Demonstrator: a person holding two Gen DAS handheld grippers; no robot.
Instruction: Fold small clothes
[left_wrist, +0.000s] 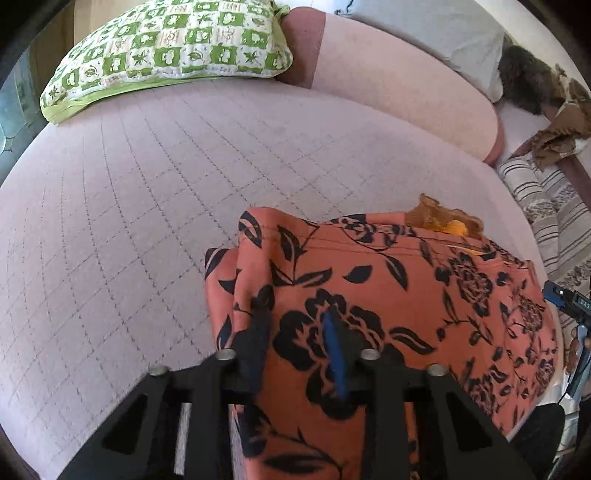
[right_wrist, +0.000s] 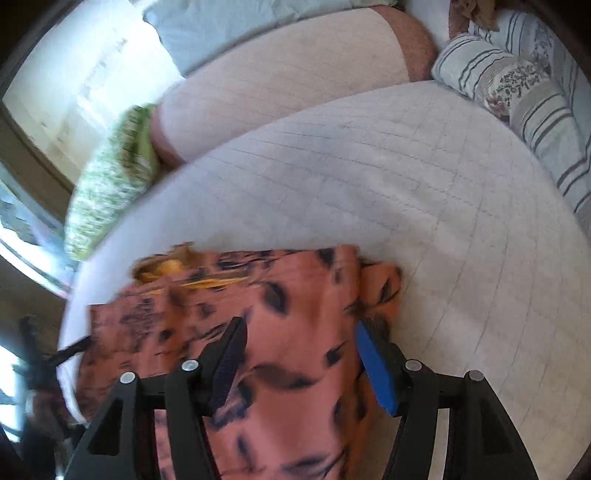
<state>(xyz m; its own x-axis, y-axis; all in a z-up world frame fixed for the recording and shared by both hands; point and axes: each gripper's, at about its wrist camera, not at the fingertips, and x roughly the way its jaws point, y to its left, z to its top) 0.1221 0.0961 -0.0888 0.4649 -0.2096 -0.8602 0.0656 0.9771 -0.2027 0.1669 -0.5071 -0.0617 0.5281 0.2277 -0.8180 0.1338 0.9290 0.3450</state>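
An orange garment with a black flower print lies on the quilted pink bed, with a brown and yellow piece showing at its far edge. My left gripper is over the garment's left edge, its jaws a moderate gap apart with cloth draped between and under the fingers. In the right wrist view the garment is blurred. My right gripper is open over its right part, fingers wide apart. The right gripper also shows at the left wrist view's right edge.
A green and white patterned pillow lies at the far left of the bed. A pink bolster runs along the back. Striped cushions and a brown cloth sit at the right. A window is at the left.
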